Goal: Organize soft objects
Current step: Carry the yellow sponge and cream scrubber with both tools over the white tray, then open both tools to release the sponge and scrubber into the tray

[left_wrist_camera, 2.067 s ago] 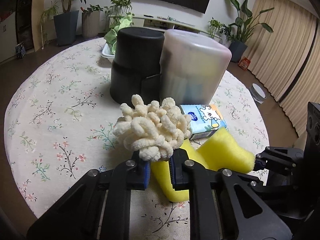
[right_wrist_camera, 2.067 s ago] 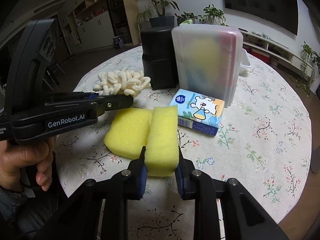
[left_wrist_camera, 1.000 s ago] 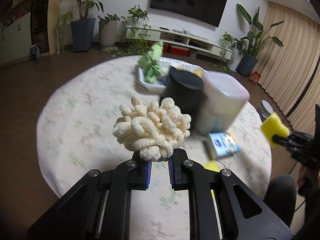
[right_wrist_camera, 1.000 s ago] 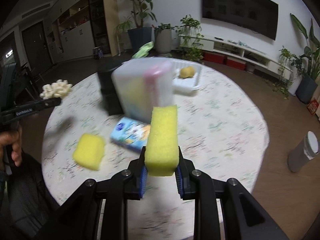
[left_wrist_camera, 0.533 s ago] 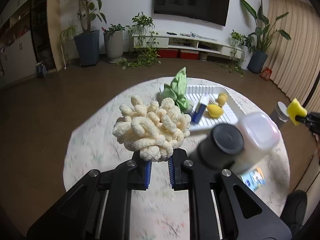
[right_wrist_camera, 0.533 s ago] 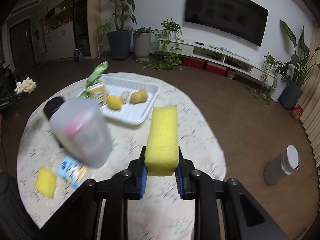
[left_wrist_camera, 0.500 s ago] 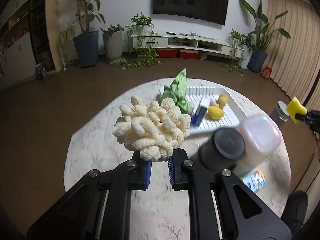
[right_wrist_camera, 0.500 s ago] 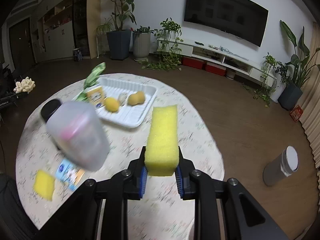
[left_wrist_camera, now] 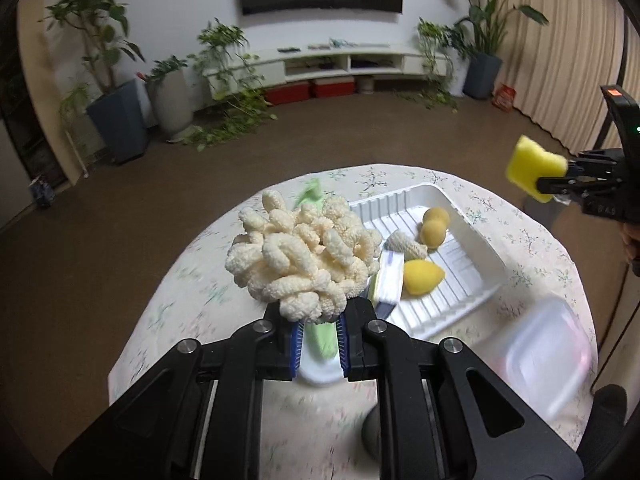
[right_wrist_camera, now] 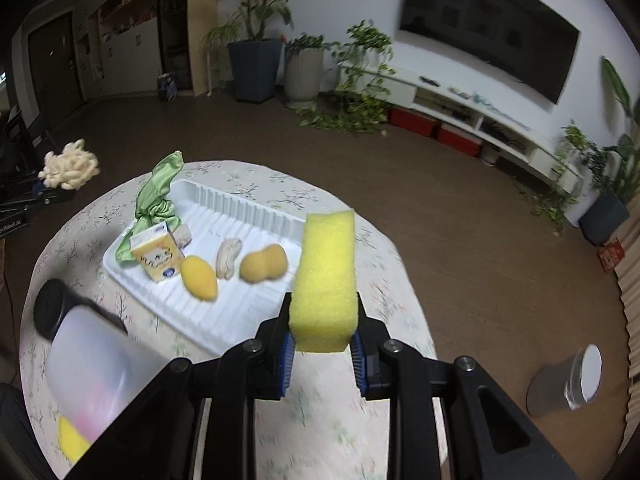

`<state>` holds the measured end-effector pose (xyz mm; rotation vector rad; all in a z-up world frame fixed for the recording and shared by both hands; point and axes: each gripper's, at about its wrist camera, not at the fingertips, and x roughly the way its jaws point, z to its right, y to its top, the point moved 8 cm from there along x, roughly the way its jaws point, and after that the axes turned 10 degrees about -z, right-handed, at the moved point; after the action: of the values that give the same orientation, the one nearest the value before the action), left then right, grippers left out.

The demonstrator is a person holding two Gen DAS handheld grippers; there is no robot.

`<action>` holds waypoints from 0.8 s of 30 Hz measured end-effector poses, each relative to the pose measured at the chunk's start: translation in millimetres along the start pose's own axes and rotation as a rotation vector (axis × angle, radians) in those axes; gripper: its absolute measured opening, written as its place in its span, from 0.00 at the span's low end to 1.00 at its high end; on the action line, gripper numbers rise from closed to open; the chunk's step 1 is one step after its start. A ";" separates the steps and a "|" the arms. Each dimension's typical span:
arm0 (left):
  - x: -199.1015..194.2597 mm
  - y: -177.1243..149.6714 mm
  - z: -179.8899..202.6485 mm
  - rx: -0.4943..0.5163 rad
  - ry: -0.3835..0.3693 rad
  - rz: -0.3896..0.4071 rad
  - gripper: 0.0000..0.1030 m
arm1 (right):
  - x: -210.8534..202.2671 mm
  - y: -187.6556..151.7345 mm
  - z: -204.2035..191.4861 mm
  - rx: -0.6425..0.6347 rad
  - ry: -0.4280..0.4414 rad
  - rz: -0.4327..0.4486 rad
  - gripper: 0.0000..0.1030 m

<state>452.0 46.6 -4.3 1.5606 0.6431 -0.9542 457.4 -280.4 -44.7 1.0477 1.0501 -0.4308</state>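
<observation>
Left wrist view: left gripper, jaws clamped on a cream chenille duster head, held in the air above the near end of the white ribbed tray. Right wrist view: right gripper, jaws clamped on a yellow sponge block standing upright, raised over the tray's right side.

Tray contents: green cloth at the left end, a small carton beside it, a yellow lemon-shaped sponge, a beige knitted piece and a tan double-lobed sponge.

Nearer than the tray on the floral tablecloth: a translucent lidded bin, blurred, a black container touching it, and a second yellow sponge at the table's near edge.
</observation>
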 end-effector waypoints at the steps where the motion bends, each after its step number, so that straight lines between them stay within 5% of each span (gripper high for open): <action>1: 10.0 7.2 1.3 0.003 -0.008 -0.016 0.12 | 9.5 7.6 -5.9 -0.015 0.003 -0.012 0.25; 10: 61.4 22.9 28.6 0.097 -0.022 -0.078 0.12 | 75.6 48.6 -57.7 -0.145 0.035 -0.102 0.25; 24: 111.2 15.0 38.8 0.098 -0.046 -0.171 0.15 | 130.0 57.2 -83.2 -0.209 0.056 -0.188 0.25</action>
<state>513.4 -4.9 -91.9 1.5833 0.7154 -1.1614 519.4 -159.3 -137.3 0.7823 1.2215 -0.4346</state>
